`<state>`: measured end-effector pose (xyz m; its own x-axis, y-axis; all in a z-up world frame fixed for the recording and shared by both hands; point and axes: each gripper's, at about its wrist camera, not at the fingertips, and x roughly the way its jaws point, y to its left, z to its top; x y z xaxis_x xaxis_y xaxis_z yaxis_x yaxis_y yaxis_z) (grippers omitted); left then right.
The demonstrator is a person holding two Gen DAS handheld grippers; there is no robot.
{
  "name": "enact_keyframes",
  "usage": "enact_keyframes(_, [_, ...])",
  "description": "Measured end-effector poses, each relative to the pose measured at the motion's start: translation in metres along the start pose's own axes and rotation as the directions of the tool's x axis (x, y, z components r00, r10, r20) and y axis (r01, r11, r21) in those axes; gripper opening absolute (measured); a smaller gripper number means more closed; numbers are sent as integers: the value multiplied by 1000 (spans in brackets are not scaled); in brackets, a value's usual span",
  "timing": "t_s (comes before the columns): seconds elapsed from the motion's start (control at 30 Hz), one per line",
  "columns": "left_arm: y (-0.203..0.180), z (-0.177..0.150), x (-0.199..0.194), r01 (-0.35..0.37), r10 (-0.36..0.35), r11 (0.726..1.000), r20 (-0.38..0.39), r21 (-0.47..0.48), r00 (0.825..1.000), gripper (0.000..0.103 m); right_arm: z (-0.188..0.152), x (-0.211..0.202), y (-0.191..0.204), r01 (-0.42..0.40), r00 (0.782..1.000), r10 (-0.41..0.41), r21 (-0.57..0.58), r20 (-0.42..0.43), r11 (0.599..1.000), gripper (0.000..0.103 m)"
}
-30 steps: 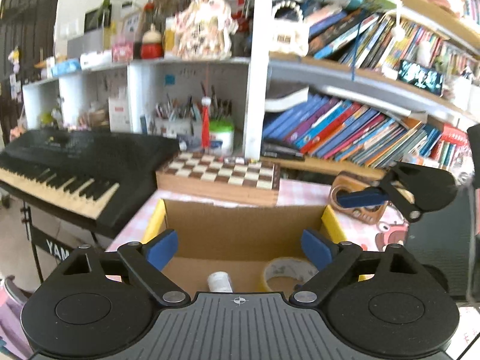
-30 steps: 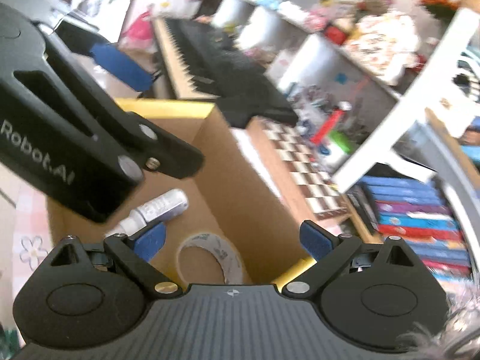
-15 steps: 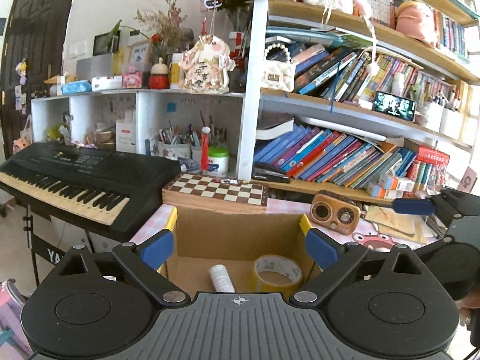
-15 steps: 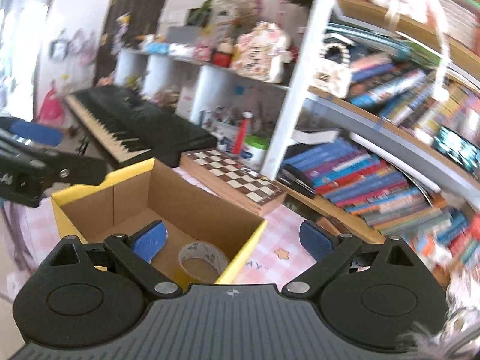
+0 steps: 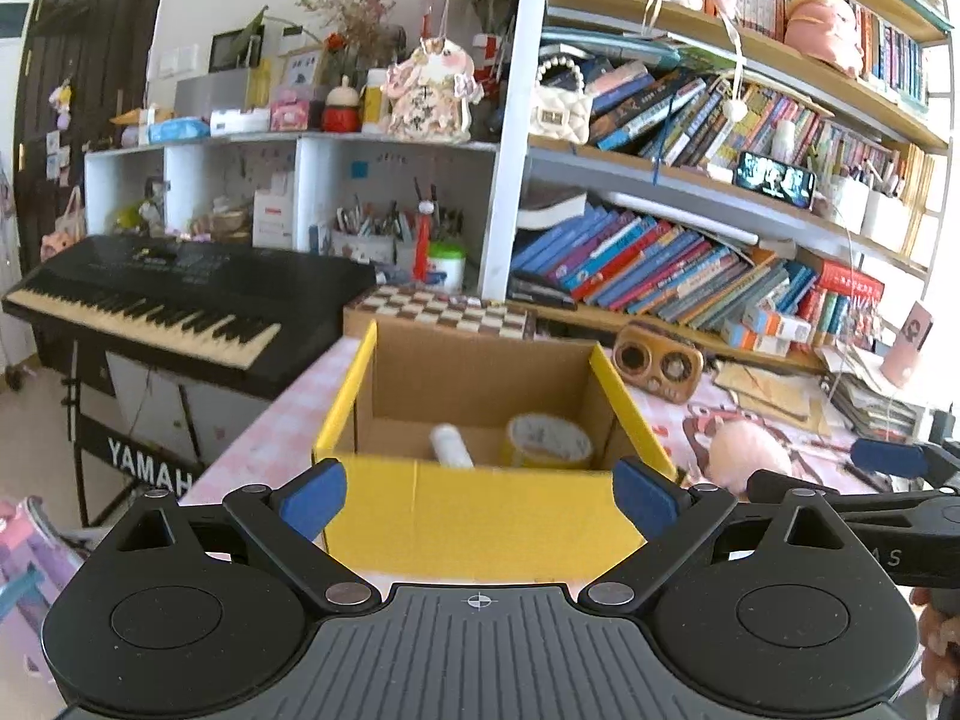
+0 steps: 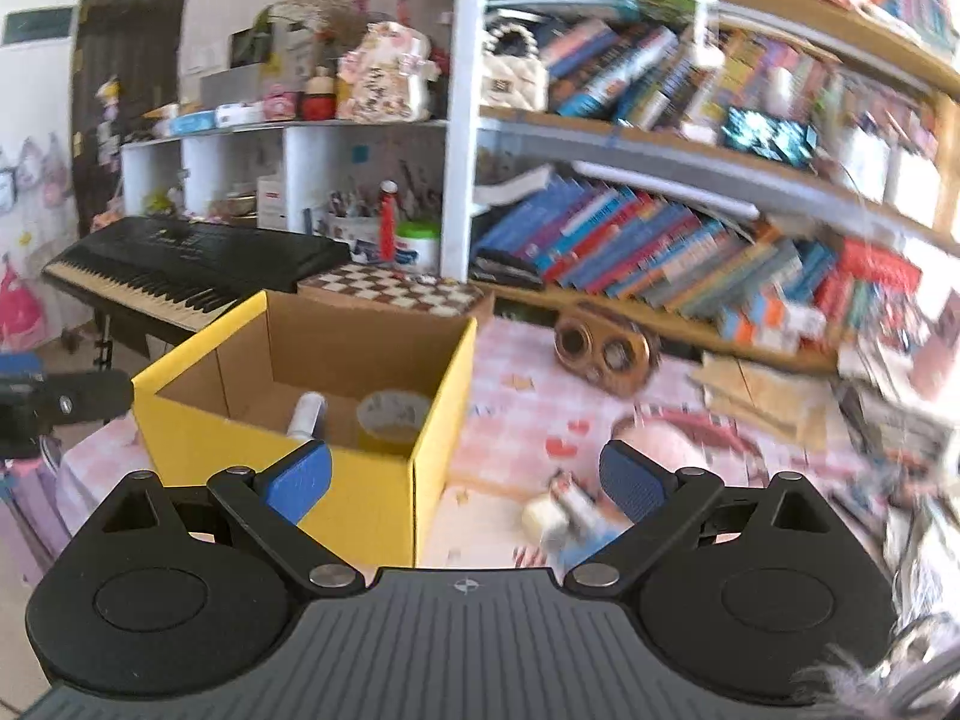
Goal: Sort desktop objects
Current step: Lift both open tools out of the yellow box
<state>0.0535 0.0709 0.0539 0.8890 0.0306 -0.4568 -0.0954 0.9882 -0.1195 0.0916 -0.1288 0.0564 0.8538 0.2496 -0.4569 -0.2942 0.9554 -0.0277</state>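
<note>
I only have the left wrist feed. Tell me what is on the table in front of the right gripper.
Observer: A small pale item lies on the pink tablecloth, just ahead of the right gripper. It is too blurred to identify.
Operator: Give me its position against the yellow box.
Observer: It is to the right of the yellow box, apart from it and close to the pink plush.
Operator: Report the right gripper's state.
Observer: Its jaws stand wide open with nothing between them.

Both black ribbed grippers carry blue-padded fingers (image 5: pixel 309 498), silver screws and round side discs.
</note>
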Motion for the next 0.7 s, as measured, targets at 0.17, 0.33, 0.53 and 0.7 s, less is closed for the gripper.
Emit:
enact_keyframes(0.17, [0, -23, -9, -28, 28, 1000, -6, 5, 1000, 97, -23, -16, 5, 38, 999, -37, 28, -28, 999, 96])
enact_keyframes(0.33, [-6, -43, -14, -41, 45, 996, -41, 74, 998, 97, -44, -30, 13, 63, 997, -62, 16, -43, 998, 96])
enact_keyframes(0.53, [-12, -55, -22, -6, 15, 994, -76, 109, 997, 97, -67, -35, 15, 73, 993, -66, 62, -95, 995, 96])
enact_keyframes(0.7, [-19, -62, -21, 32, -13, 988, -122, 153, 992, 97, -73, -39, 18, 72, 992, -63, 75, -111, 995, 96])
